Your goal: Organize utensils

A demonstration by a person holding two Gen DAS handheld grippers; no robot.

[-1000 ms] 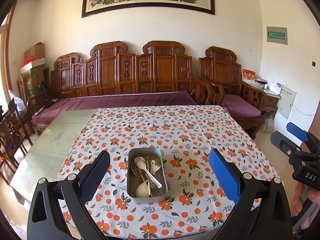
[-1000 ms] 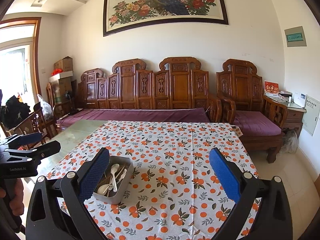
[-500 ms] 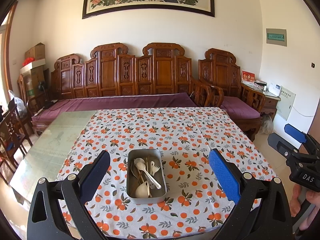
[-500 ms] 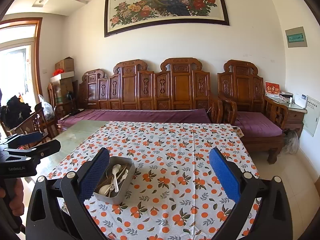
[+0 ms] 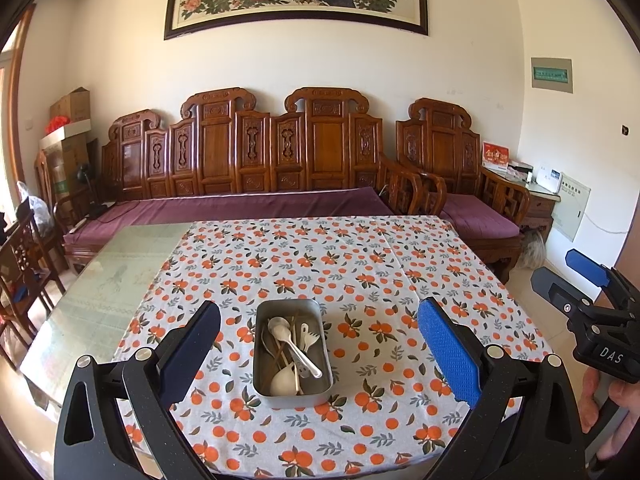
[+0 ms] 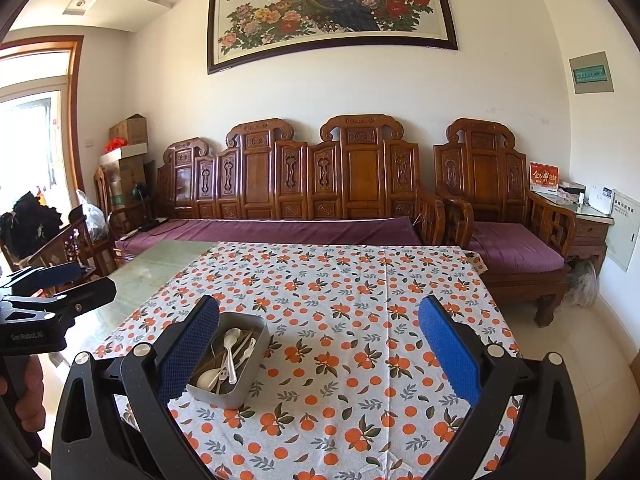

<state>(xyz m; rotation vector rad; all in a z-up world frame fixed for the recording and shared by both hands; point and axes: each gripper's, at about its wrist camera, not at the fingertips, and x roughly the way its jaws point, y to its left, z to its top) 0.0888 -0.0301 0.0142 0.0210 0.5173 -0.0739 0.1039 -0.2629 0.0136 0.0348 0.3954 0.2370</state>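
A rectangular metal tin (image 5: pixel 262 368) sits on the orange-patterned tablecloth (image 5: pixel 360 272), near the front. It holds white spoons (image 5: pixel 286 336), a small white fork and brown chopsticks. The tin also shows in the right wrist view (image 6: pixel 256 350), left of centre. My left gripper (image 5: pixel 320 354) is open and empty, held back from the tin, which lies between its fingers in the view. My right gripper (image 6: pixel 320 354) is open and empty, to the right of the tin. Each gripper shows at the edge of the other's view.
The table's left part is bare glass (image 5: pixel 100 280). A carved wooden sofa (image 5: pixel 256 184) with purple cushions stands behind the table, an armchair (image 5: pixel 472 200) at the right. Chairs (image 5: pixel 20 264) stand at the left.
Both grippers have drawn slightly back and down, so the tin sits a little higher in both views. Both stay open.
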